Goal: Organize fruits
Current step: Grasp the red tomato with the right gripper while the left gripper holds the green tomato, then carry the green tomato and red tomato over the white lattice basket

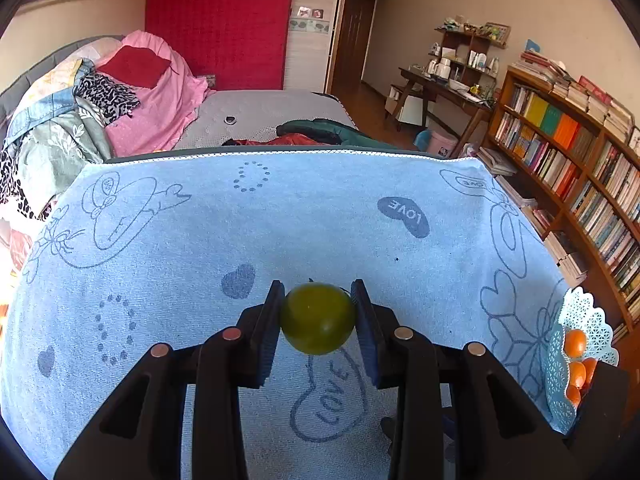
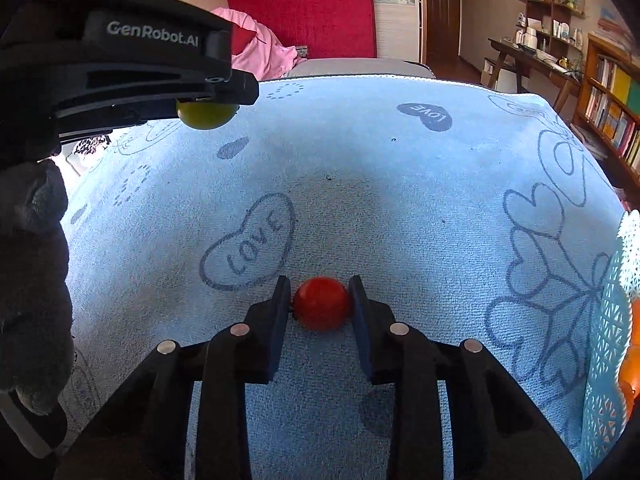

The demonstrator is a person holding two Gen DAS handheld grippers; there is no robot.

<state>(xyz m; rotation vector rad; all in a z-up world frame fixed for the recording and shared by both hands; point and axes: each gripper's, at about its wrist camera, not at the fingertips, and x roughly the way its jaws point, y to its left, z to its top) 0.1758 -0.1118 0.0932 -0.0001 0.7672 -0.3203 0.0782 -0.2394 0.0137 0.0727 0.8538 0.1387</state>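
Observation:
My left gripper [image 1: 317, 300] is shut on a round green fruit [image 1: 317, 319] and holds it above the blue towel [image 1: 280, 220]. The right wrist view shows the same left gripper [image 2: 208, 98] at the upper left, with the green fruit [image 2: 206, 116] under its fingers. On the towel lies a small red fruit [image 2: 322, 303], and my right gripper [image 2: 320, 294] is shut on it, both pads pressing its sides. A light blue lattice basket [image 1: 576, 344] with several orange fruits [image 1: 575, 343] stands at the towel's right edge.
The lattice basket [image 2: 612, 340] fills the right edge of the right wrist view. A dark sleeve [image 2: 32, 280] covers the left side of that view. Behind the towel are a bed with piled clothes [image 1: 120, 92], a desk [image 1: 444, 88] and a bookshelf [image 1: 568, 152].

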